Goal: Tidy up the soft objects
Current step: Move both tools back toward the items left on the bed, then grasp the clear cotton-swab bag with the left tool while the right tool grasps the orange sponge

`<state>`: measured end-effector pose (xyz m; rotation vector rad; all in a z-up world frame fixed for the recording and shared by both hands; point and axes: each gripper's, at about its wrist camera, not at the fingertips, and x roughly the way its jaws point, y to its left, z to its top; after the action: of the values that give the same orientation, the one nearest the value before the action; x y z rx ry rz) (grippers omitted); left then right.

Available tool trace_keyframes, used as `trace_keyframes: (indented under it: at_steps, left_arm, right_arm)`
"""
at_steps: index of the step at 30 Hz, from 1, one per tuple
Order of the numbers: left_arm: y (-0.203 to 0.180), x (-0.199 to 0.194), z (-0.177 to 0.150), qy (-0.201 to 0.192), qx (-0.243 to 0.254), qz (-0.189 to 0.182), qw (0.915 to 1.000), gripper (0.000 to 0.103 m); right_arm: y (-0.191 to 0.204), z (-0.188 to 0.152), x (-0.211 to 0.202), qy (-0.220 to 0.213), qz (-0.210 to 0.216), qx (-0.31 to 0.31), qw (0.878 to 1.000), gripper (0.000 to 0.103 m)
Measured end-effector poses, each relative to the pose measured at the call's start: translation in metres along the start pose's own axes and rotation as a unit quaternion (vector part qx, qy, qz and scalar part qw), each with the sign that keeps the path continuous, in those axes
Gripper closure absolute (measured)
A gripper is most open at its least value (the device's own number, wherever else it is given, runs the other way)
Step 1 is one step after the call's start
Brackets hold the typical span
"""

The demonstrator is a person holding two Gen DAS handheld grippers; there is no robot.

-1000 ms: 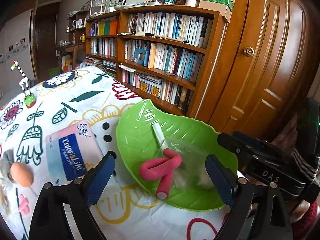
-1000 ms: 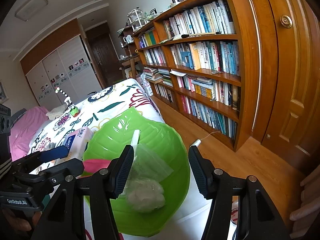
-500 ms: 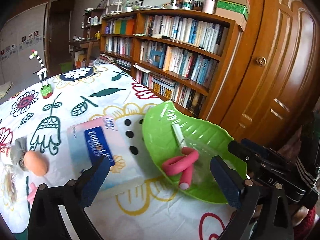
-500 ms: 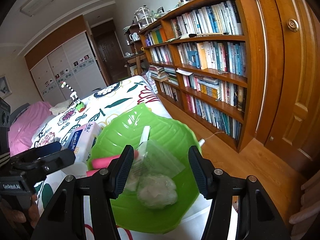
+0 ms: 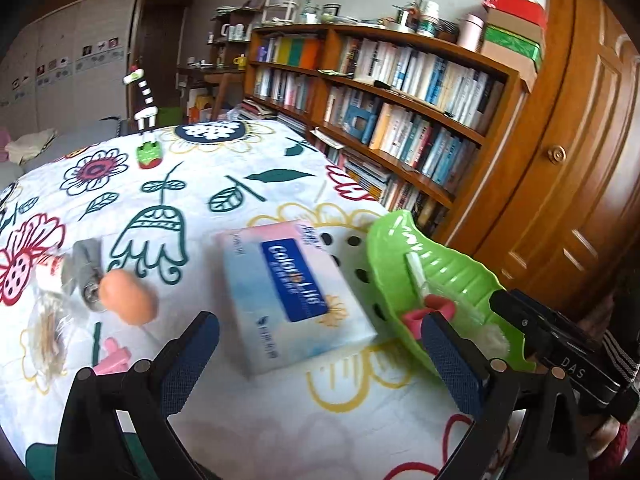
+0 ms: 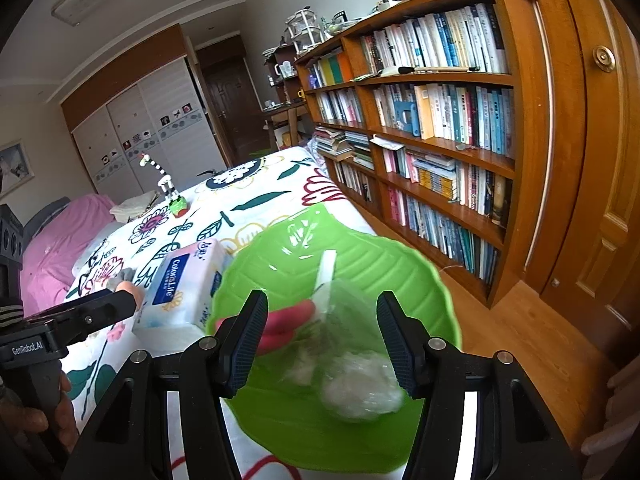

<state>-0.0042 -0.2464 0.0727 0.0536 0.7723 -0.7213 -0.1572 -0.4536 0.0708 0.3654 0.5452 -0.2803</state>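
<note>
**Inspector A:** Take the green leaf-shaped bowl [image 6: 400, 264] as reference. What is already in it?

**Inspector B:** A pink foam roller [image 6: 286, 322], a clear bag with white wadding [image 6: 360, 376] and a white strip [image 6: 326, 270]. I judge that portion of the sorting done.

**A:** Grippers?

**B:** The left gripper [image 5: 320, 364] has its jaws spread wide with nothing between them, and hangs over the cloth just left of the bowl. The right gripper [image 6: 322, 336] stands half apart over the bowl's near side; its pads press on nothing.

**A:** What remains outside the bowl?

**B:** The tissue pack [image 5: 294, 292] lies just beside the bowl's left rim. Further left are an orange sponge egg [image 5: 128, 296], a grey item [image 5: 82, 270] touching it, a small clear packet [image 5: 48, 336] and a pink piece [image 5: 114, 358]. I judge the task roughly midway.

**A:** Surface and room?

**B:** A floral tablecloth [image 5: 240, 168] covers the table. Far beyond the bowl stands a striped figurine [image 5: 146, 120]. The bookshelf [image 6: 440, 120] and wooden door [image 5: 580, 160] stand behind the bowl.
</note>
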Motion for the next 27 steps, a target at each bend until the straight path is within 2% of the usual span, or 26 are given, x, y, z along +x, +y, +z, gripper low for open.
trace_keyframes:
  at_steps: [15, 27]
  left_arm:
    - [0.054, -0.019, -0.011, -0.009, -0.058, 0.025, 0.9979, 0.000]
    - [0.103, -0.037, -0.024, -0.016, -0.107, 0.067, 0.9919, 0.000]
  right_arm:
    - [0.046, 0.003, 0.011, 0.007, 0.034, -0.014, 0.999, 0.045]
    - [0.091, 0.002, 0.023, 0.017, 0.076, -0.045, 0.996, 0.045]
